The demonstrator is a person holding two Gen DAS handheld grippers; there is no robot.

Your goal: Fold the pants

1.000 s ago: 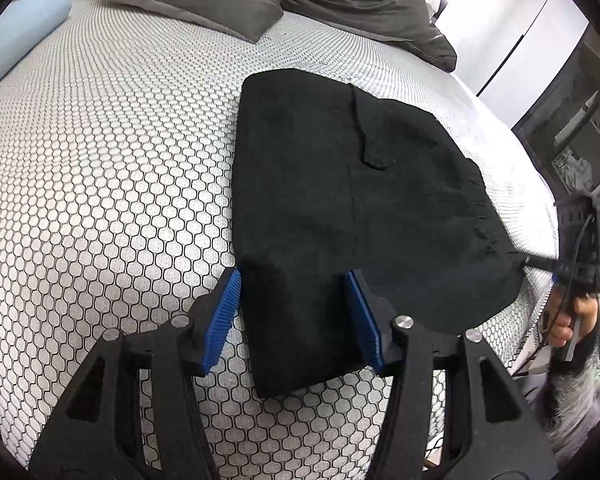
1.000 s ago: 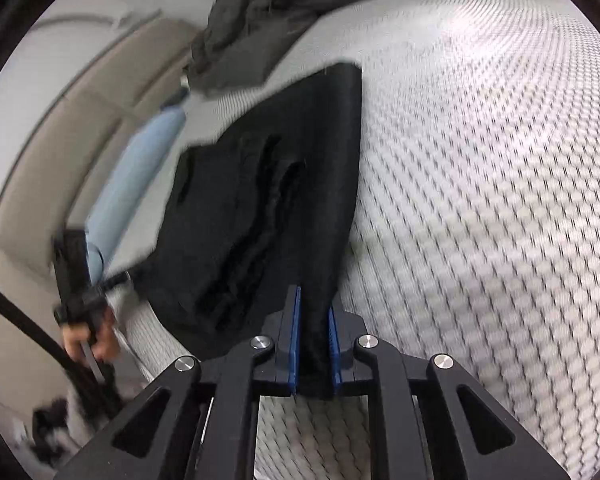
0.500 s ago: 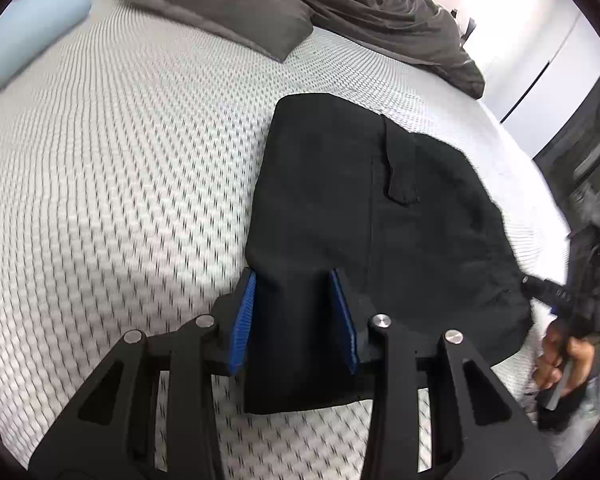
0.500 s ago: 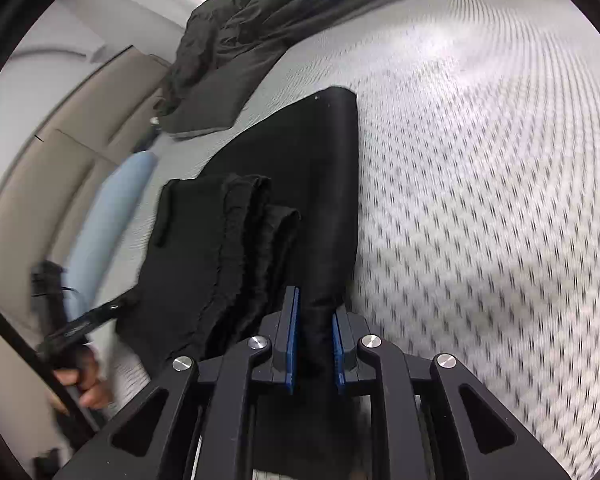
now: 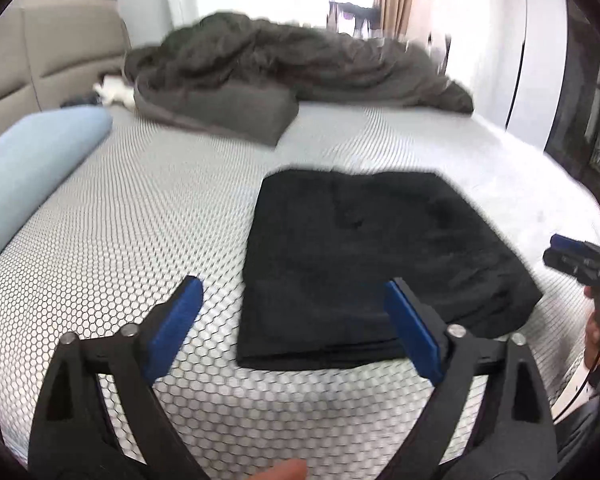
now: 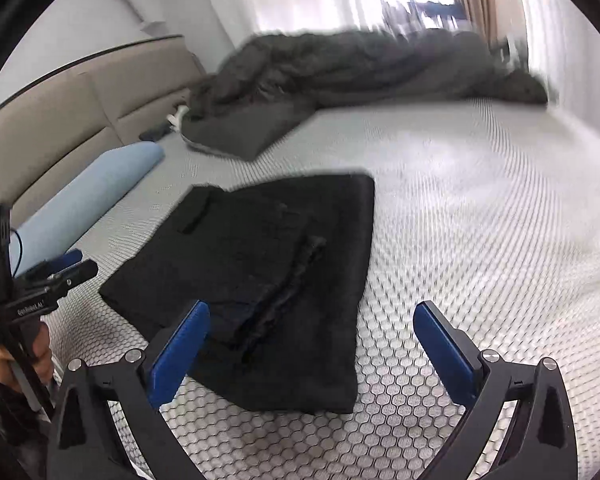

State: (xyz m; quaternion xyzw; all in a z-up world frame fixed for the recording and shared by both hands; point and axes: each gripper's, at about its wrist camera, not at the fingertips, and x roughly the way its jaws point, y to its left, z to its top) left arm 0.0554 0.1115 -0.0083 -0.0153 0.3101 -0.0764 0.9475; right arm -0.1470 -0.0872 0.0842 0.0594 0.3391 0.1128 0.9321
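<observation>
Folded black pants (image 5: 364, 264) laid flat on the honeycomb-patterned mattress (image 5: 140, 232).

At the left a blue bolster (image 5: 32, 168) is seen. The left gripper (image 5: 296, 320) is held wide open above the pants' near edge, gripping nothing; the right gripper (image 6: 312, 344) is likewise spread and empty.

Black pants (image 5: 364, 264) lie folded flat, a compact rectangle on the mattress

Each hand-held gripper, left (image 5: 293, 312) and right (image 6: 311, 338), is built of black triangulated frames, fitted with blue finger pads (image 5: 414, 330) and silver screws (image 5: 456, 330); white lettering is printed on one.
</observation>
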